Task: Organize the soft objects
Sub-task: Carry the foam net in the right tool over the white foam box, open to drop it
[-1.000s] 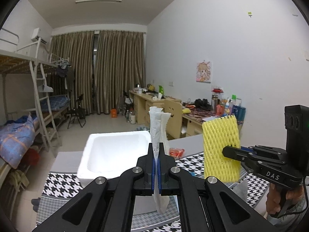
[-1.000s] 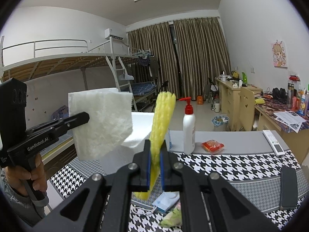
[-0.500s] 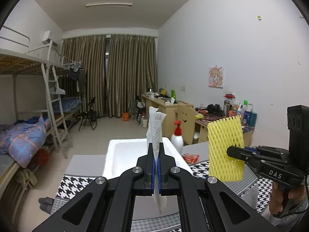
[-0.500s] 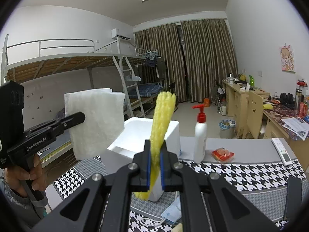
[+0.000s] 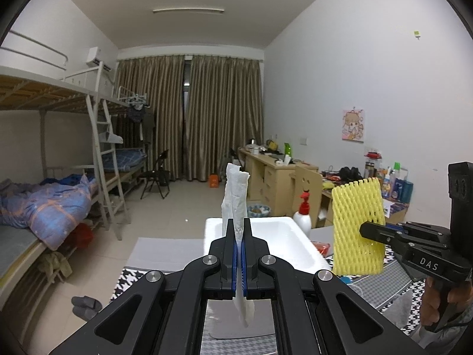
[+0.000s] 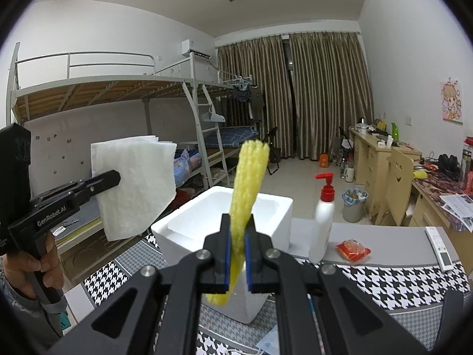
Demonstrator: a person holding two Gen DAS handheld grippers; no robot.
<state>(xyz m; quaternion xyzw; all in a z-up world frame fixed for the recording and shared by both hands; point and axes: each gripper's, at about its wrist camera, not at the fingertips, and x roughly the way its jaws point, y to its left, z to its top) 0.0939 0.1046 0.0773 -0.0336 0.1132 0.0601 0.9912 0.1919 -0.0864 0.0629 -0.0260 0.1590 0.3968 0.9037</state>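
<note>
**Both pieces up, foam box ahead**

My left gripper [image 5: 239, 247] is pinching a folded white foam sheet [image 5: 235, 195] edge-on at the centre of its view. My right gripper [image 6: 236, 250] is clamped on a yellow foam net sleeve [image 6: 246, 183], centre of its own frame. Both hang above the houndstooth tablecloth [image 6: 384, 278]. I judge this the carrying step: the open white styrofoam box [image 6: 275, 207] lies just beyond. Next I should bring each piece over the box's mouth, lower it, then let go.
</note>
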